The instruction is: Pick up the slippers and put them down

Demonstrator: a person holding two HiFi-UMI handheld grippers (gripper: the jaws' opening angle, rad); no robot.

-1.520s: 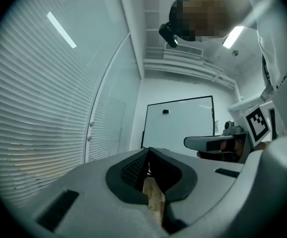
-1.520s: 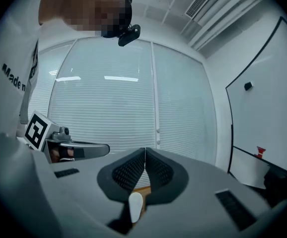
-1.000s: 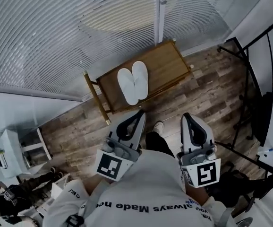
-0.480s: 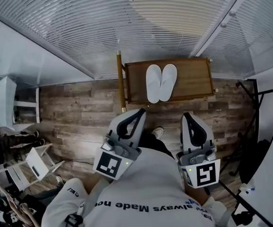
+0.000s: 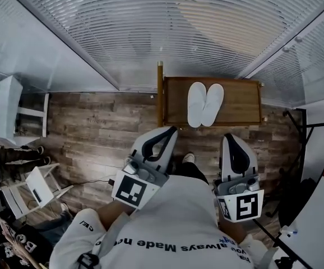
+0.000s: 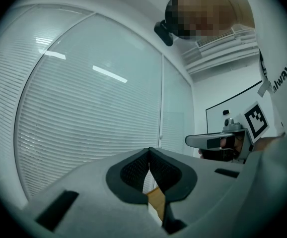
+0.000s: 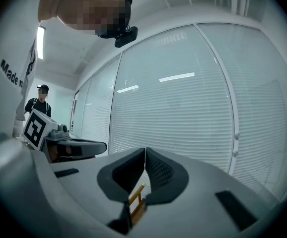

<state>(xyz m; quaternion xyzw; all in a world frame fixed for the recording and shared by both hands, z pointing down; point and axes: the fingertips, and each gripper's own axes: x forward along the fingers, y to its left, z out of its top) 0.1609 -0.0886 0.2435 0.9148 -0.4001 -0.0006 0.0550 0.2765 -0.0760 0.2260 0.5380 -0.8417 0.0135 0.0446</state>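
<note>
Your left gripper and right gripper are both clenched on nothing, held level side by side. The white slippers lie paired on the wooden bench, ahead of both claws and apart from them.

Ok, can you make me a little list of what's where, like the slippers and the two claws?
slippers: white pair, side by side, lying on the bench
bench: wooden, on the wood floor, by the blinds
left claw: shut, empty, apart from the slippers
right claw: shut, empty, apart from the slippers
task so far: slippers not yet picked up
</note>
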